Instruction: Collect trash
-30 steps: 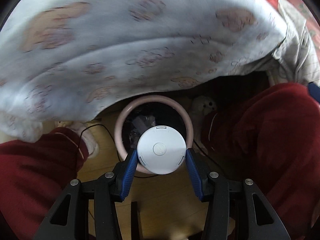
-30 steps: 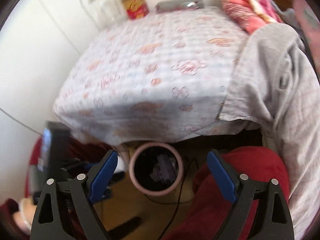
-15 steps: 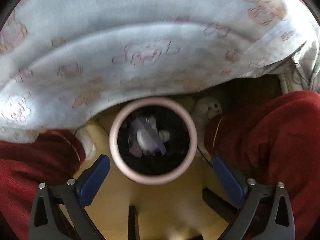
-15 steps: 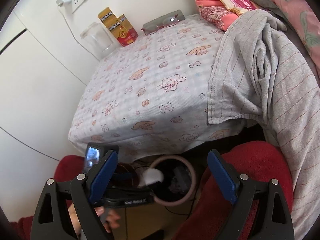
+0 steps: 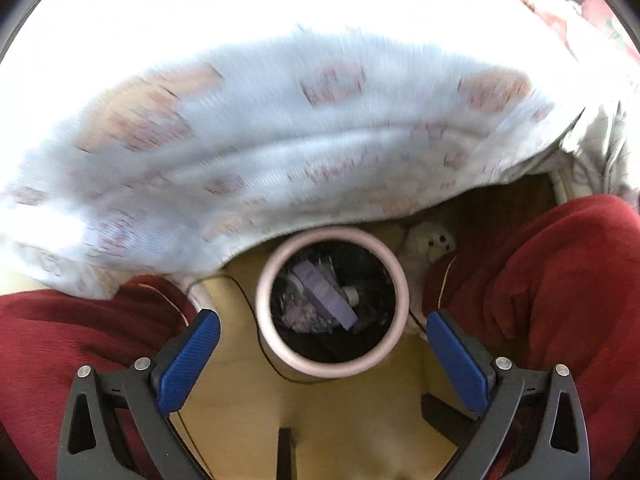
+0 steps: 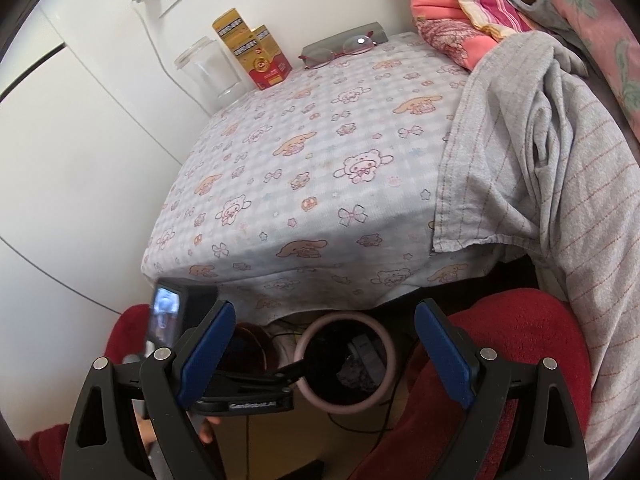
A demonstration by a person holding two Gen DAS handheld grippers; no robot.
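A pink-rimmed trash bin point(image 5: 280, 356) with a black liner stands on the wooden floor below the table edge. Inside lie a purple box point(image 5: 326, 294), crumpled purple wrapping and a small white round piece point(image 5: 351, 295). My left gripper point(image 5: 322, 344) hangs open and empty right above the bin. The bin also shows in the right wrist view point(image 6: 386, 344). My right gripper point(image 6: 324, 354) is open and empty, higher up, with the left gripper's body point(image 6: 248, 396) below it at the left.
A table with a cartoon-print cloth point(image 6: 320, 168) overhangs the bin. On it stand a glass jar point(image 6: 210, 66), yellow-red boxes point(image 6: 256, 54) and glasses point(image 6: 340, 50). A grey shirt point(image 6: 540, 160) drapes at right. My red-clad legs point(image 5: 540, 280) flank the bin. A white plush toy point(image 5: 430, 242) lies behind it.
My left gripper opened and let go of the white round lid, which dropped into the bin. The left gripper then rose a little. The right gripper lifted and tilted up toward the tabletop.
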